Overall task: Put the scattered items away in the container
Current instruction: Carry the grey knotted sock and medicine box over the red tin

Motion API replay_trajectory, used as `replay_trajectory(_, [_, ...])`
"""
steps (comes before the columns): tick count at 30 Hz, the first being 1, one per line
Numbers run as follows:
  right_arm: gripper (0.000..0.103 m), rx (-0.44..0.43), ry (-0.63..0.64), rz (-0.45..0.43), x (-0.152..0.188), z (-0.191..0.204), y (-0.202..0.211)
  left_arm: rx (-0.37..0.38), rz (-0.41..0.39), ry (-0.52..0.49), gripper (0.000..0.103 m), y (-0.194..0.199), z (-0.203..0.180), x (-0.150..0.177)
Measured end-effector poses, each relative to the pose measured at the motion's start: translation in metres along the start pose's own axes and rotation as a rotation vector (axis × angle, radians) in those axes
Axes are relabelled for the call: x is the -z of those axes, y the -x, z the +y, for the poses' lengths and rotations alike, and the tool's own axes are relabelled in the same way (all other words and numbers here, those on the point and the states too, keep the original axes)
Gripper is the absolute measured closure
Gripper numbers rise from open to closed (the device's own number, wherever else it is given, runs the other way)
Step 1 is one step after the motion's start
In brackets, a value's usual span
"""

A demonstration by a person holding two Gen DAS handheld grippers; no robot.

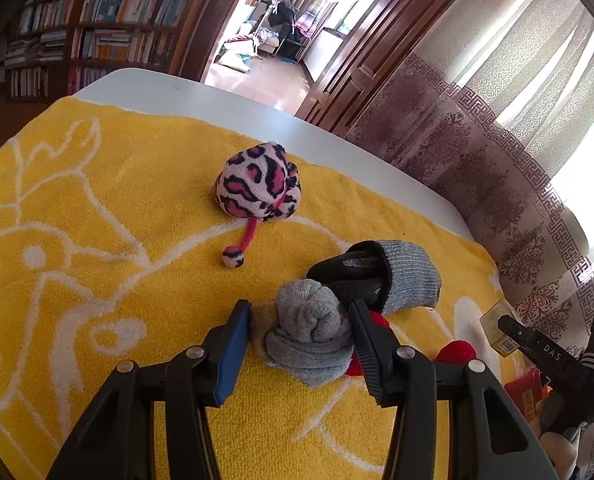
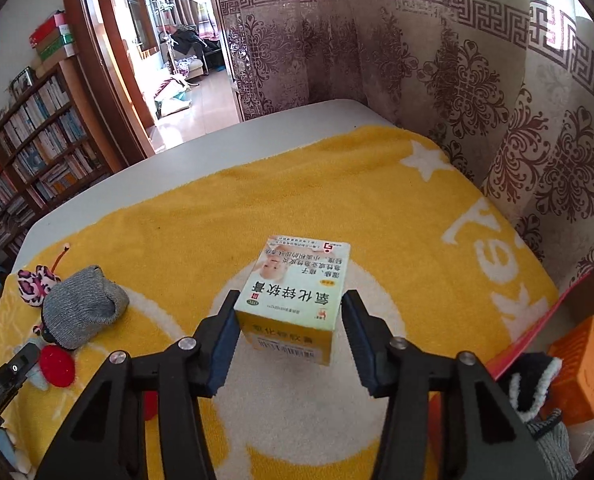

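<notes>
White surface (image 2: 201, 148) runs to upper left of frame, yellow towel (image 2: 297, 200) with white line pattern spread over most of it, bare white strip left along the far edge and upper-left corner.
</notes>
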State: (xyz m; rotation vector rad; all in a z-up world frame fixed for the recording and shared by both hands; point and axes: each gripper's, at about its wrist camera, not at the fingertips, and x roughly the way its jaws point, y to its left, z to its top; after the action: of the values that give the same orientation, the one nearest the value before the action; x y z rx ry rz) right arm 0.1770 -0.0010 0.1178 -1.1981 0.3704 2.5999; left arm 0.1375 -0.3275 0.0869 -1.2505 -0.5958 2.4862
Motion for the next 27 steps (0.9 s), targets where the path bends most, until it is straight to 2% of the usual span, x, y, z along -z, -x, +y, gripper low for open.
replay_trajectory(6, [0.054, -0.08, 0.029, -0.065, 0.012, 0.006, 0.045, 0.038, -0.053, 0.007, 0.052, 0.021, -0.004, -0.006])
replay_trajectory(10, [0.055, -0.095, 0.069, -0.105, 0.015, 0.008, 0.069, 0.05, -0.05, -0.004, 0.052, 0.021, -0.012, -0.005])
replay_trajectory(17, [0.055, -0.165, 0.054, -0.131, 0.019, -0.004, 0.099, 0.076, -0.059, -0.016, 0.052, 0.03, -0.021, -0.003])
replay_trajectory(21, [0.055, -0.162, 0.043, -0.191, 0.021, -0.027, 0.13, 0.09, -0.058, -0.029, 0.052, 0.033, -0.027, -0.001])
replay_trajectory(27, [0.055, -0.09, -0.022, -0.261, 0.026, -0.087, 0.171, 0.116, -0.05, -0.063, 0.052, 0.035, -0.044, 0.004])
